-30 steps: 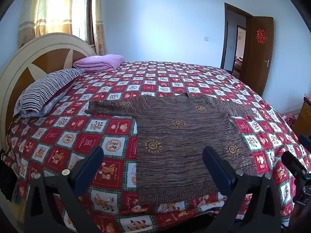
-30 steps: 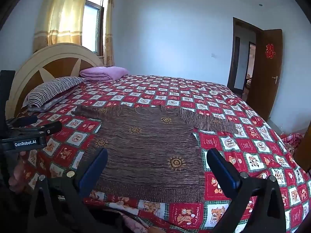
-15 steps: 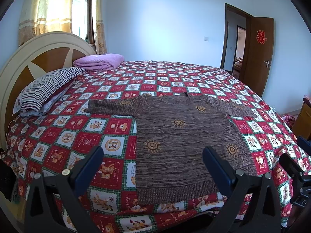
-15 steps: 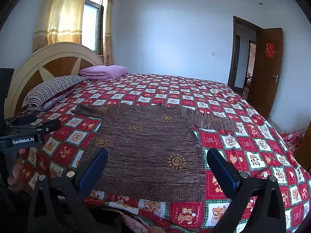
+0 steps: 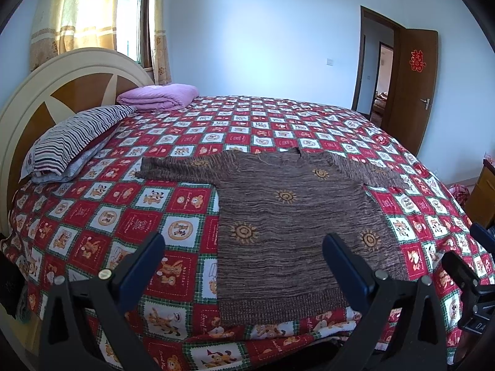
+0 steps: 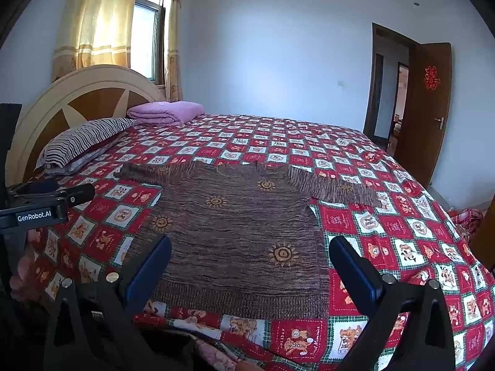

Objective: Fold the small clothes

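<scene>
A small brown knitted sweater point(image 5: 287, 225) with orange sun motifs lies flat on the bed, sleeves spread out, hem toward me. It also shows in the right wrist view point(image 6: 241, 232). My left gripper point(image 5: 244, 262) is open and empty, held above the bed's near edge just short of the hem. My right gripper point(image 6: 250, 266) is open and empty, also above the near edge by the hem. The left gripper shows at the left edge of the right wrist view point(image 6: 46, 204).
The bed has a red, white and green patchwork cover point(image 5: 130, 216). A striped pillow point(image 5: 71, 142) and a folded purple blanket point(image 5: 159, 95) lie by the round headboard point(image 5: 62, 89). A brown door point(image 5: 411, 89) stands open at the far right.
Both views have shifted only slightly. The sweater has not moved and both grippers have stayed open.
</scene>
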Demonstrator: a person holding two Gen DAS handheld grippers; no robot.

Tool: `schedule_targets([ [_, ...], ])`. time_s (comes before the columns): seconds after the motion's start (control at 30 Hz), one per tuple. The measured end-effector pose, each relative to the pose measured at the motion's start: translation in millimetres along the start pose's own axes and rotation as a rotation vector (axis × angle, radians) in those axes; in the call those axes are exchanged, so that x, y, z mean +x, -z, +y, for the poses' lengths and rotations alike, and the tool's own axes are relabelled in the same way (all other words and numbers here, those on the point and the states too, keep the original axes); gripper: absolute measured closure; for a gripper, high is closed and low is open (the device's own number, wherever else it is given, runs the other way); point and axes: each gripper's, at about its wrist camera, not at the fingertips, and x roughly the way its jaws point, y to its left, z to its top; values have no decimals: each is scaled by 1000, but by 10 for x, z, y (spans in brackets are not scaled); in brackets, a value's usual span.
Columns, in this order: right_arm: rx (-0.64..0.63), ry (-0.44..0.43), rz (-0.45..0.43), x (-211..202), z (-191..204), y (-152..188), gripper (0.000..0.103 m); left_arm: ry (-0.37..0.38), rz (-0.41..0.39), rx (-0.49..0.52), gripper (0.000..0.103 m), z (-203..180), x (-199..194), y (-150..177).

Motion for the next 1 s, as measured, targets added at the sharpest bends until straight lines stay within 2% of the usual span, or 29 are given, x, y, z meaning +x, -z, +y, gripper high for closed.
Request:
schedule_targets([
  [1.0,-1,-8,16,37,-4,43,1,5,10,-7,0,20,14,19],
])
